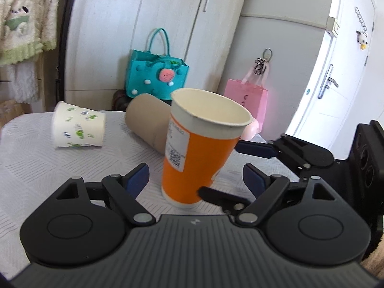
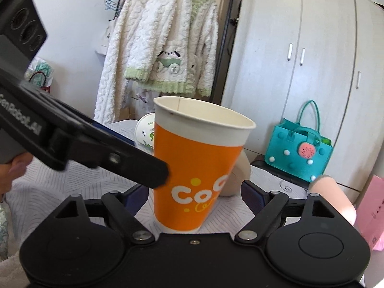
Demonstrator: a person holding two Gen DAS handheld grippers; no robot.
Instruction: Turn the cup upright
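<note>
left of the left tongs (image 1: 195,176), a white paper cup (image 1: 78,126) with green print lies on its side on the quilted tabletop (image 1: 31,168), near its far edge. next, a plain brown cup (image 1: 150,122), also toppled. dead centre, the orange cup (image 1: 199,148) stands mouth up, glossy and tapered, between both tongs. left tongs spread apart, pads clear of it. right tongs (image 2: 195,193) spread too, open room either side. a pink cup (image 2: 333,198) lies off right.
</note>
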